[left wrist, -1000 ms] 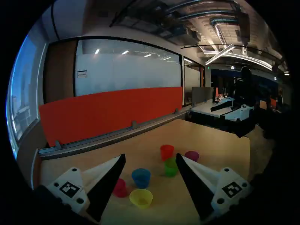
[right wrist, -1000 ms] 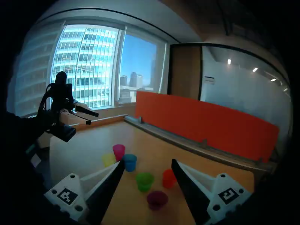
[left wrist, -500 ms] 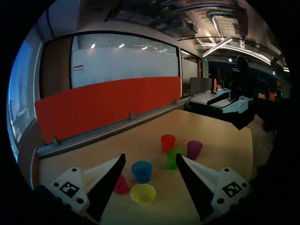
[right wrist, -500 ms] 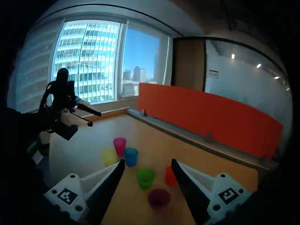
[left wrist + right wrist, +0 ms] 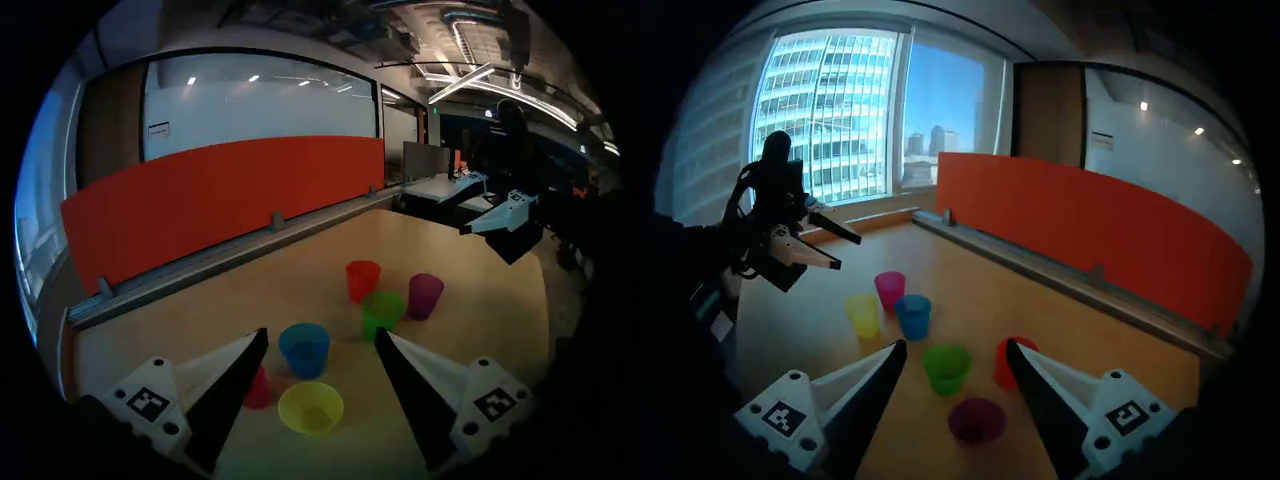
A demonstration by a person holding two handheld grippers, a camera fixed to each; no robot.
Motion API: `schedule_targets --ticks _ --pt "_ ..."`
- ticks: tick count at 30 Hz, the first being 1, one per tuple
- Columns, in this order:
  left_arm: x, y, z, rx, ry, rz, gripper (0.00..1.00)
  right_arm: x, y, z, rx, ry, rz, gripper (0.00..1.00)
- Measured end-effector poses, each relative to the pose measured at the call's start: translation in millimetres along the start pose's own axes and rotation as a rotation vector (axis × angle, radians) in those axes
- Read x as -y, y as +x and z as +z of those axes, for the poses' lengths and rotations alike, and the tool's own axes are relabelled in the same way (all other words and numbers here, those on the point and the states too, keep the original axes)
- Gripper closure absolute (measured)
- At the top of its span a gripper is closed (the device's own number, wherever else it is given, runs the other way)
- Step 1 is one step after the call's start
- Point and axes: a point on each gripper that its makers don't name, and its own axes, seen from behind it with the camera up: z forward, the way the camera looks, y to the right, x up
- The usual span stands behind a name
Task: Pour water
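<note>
Six cups on table (image 5: 240, 296), lower centre of both views: red cup (image 5: 362, 280), green cup (image 5: 382, 312), purple cup (image 5: 425, 294), blue cup (image 5: 304, 350), yellow cup (image 5: 310, 406), pink cup (image 5: 260, 392). Contents cannot be told. Left gripper (image 5: 320, 336), right gripper (image 5: 956, 346): jaws apart, empty. Risk: close spacing; a finger may topple a neighbour and spill.

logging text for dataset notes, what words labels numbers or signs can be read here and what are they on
No text here can be read.
Paper notice on the glass wall: too small and blurred to read.
Square markers on the fingers of the left gripper and the right gripper: black-and-white patterns, not words or numbers.
</note>
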Motion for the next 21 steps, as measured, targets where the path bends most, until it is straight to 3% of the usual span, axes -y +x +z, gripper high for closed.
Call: schedule_targets --ticks 11,21 --pt "8.5 -32.9 25.6 0.067 -0.018 -0.011 0.00 -3.8 -21.9 30.6 0.044 0.021 0.008 0.04" --pt "13.9 -55.4 41.6 0.150 -0.027 -0.008 0.00 -4.5 -33.6 47.5 0.078 0.034 -0.008 0.04"
